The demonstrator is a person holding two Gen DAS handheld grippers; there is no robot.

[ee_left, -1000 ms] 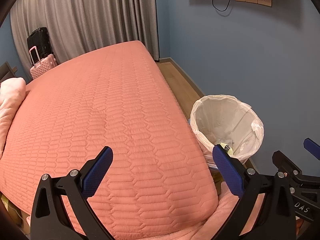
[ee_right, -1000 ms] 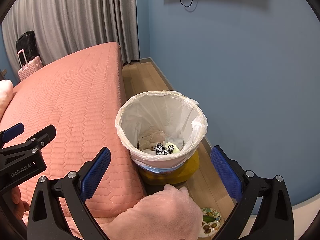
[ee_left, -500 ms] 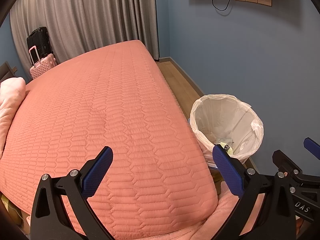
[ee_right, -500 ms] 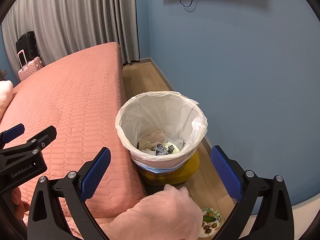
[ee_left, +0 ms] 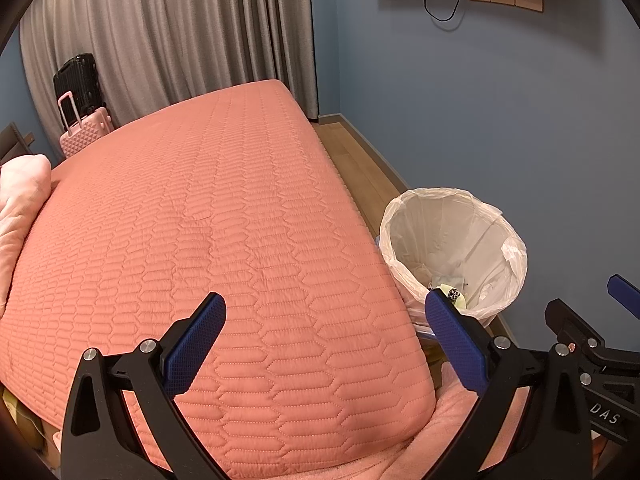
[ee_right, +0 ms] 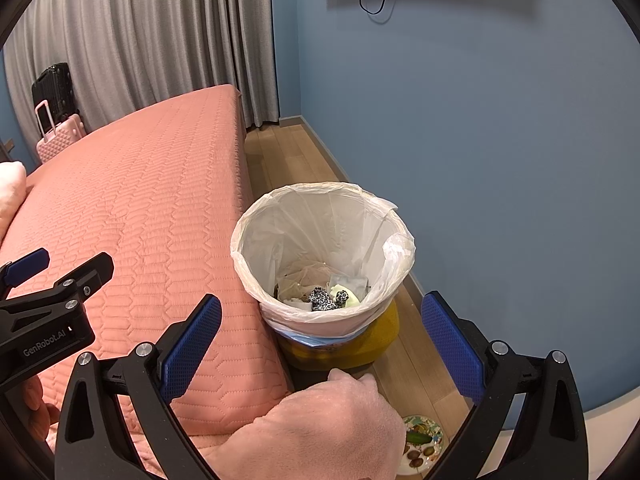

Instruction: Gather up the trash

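Soft even indoor light, sharp focus, heavy fisheye edge-warp.

"GenRobot.AI" is showing in white on the left claw [ee_right: 24,268] body; "DAS" is showing on the right claw [ee_left: 622,296] body, partly cut off.

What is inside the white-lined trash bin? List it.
Inside the trash bin: crumpled paper, a black-and-white patterned scrap and a pale yellow-green piece. Anything beneath that pile is hidden.

One bin [ee_right: 320,248], two suitcases [ee_left: 86,136]
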